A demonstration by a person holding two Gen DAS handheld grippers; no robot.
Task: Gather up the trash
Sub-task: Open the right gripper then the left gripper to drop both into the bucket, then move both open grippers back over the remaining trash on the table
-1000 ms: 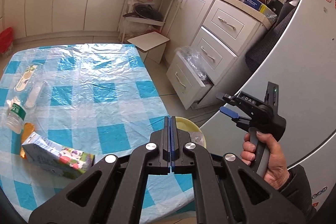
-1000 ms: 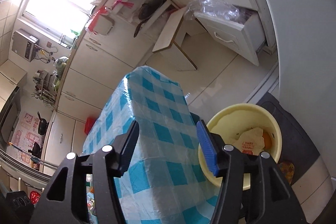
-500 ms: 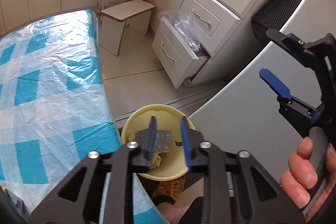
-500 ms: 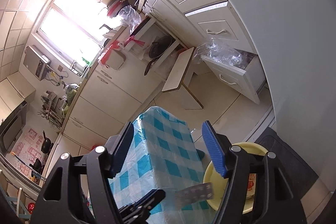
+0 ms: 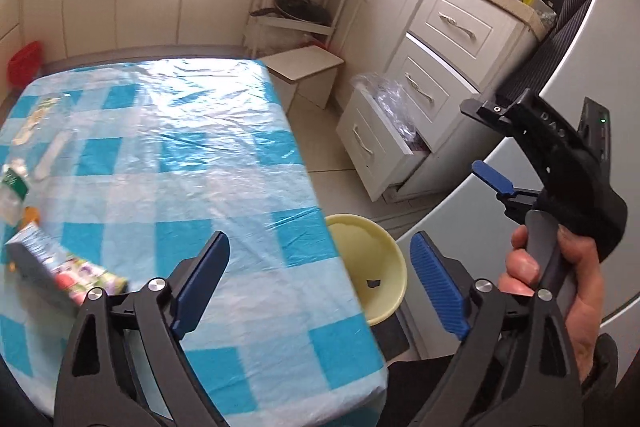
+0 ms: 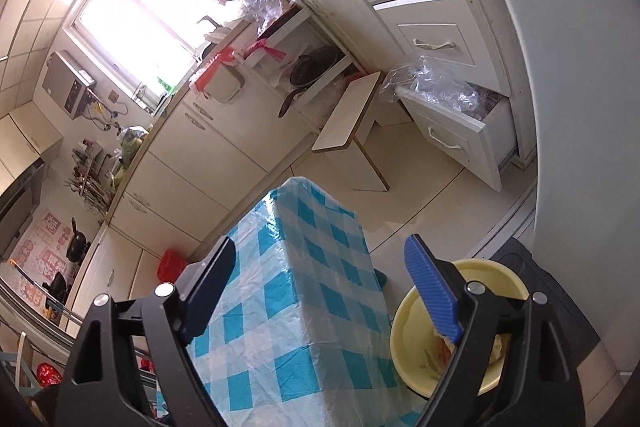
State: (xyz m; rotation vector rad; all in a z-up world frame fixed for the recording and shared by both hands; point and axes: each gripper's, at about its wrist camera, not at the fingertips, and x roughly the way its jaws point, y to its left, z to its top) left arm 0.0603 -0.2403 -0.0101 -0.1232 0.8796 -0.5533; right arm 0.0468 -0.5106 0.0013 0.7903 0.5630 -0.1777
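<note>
A yellow trash bin (image 5: 374, 267) stands on the floor at the table's right edge; it also shows in the right wrist view (image 6: 436, 359) with scraps inside. My left gripper (image 5: 320, 287) is open and empty above the table's near right corner. My right gripper (image 6: 320, 291) is open and empty, held up beside the fridge, and it shows in the left wrist view (image 5: 494, 163). On the blue checked tablecloth (image 5: 180, 167) lie a printed carton (image 5: 60, 275), a green-labelled wrapper (image 5: 14, 191), an orange scrap (image 5: 30, 215) and pale packets (image 5: 34, 121).
A white fridge (image 5: 600, 67) rises at the right. An open drawer with plastic bags (image 5: 384, 131) juts out of the cabinets. A small stool (image 5: 304, 67) stands past the table. A red basket (image 5: 24, 61) sits on the floor at the far left.
My left gripper was shut on a thin blister pack, opened over the yellow bin and let it go; it is now wide open and back over the table. The right gripper stayed open.
</note>
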